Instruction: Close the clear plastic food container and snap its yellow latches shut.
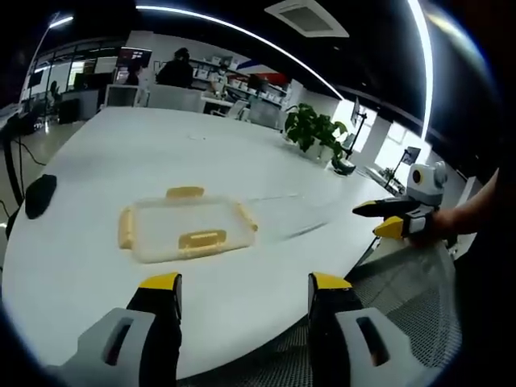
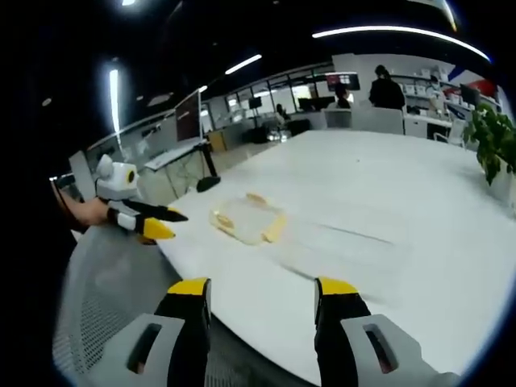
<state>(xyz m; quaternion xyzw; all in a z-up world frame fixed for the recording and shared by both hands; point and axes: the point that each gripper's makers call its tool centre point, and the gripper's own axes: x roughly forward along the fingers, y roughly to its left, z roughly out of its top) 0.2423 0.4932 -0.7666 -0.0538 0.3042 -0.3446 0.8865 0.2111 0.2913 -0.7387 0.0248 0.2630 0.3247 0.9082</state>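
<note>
With your left gripper (image 1: 243, 292) and right gripper (image 2: 262, 300) both wide open and empty, bring them down onto the clear container (image 1: 185, 227) lying mid-tabletop (image 1: 121, 153), pressing each yellow latch (image 1: 202, 239) squarely.

There is one container (image 1: 185, 228) with four yellow latches (image 1: 201, 239) on one white tabletop (image 1: 121, 153), two grippers, the left gripper (image 1: 244, 289) and the right gripper (image 2: 262, 295), one potted plant (image 1: 314, 131) and one dark object (image 1: 39, 196) at the tabletop's edge.
</note>
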